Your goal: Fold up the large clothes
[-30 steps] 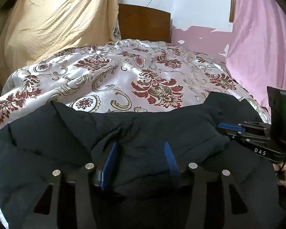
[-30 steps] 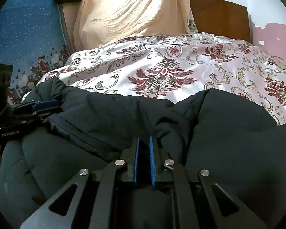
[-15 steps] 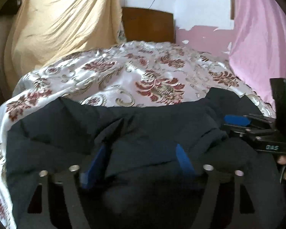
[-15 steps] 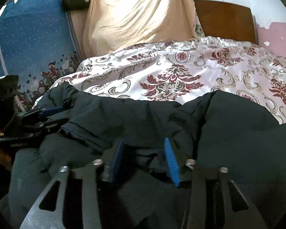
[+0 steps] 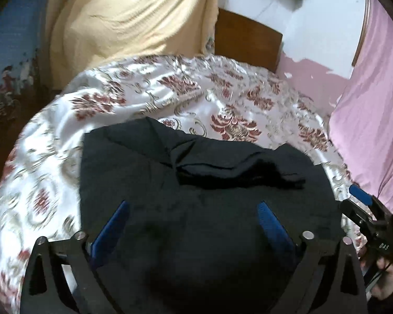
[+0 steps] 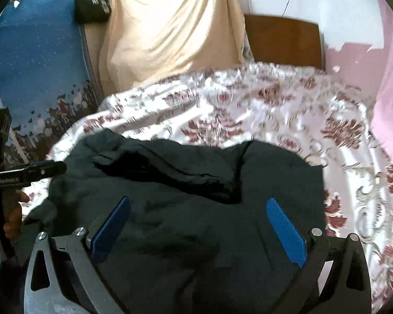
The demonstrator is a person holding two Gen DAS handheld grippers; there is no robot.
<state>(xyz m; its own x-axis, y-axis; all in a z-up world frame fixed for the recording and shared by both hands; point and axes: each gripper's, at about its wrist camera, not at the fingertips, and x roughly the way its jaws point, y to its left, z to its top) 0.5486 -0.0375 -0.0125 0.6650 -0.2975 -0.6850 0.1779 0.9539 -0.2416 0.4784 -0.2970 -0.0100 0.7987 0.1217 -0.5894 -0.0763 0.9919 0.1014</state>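
A large black padded jacket [image 5: 201,204] lies folded in a compact heap on the floral bedspread [image 5: 186,96]; it also shows in the right wrist view [image 6: 196,196]. My left gripper [image 5: 192,209] is open and empty, raised above the jacket's near part. My right gripper [image 6: 199,212] is open and empty, also raised above the jacket. The right gripper shows at the right edge of the left wrist view [image 5: 364,201], and the left gripper at the left edge of the right wrist view [image 6: 39,170].
A wooden headboard [image 5: 246,41] stands at the far end of the bed. A cream cloth [image 6: 170,31] hangs behind it, a pink curtain [image 5: 369,99] on the right, a blue mattress [image 6: 34,52] with a black bag [image 6: 91,7] on the left.
The right gripper opened and let go of the jacket. Both grippers lifted up and back, so the jacket now lies lower and further away in both views.
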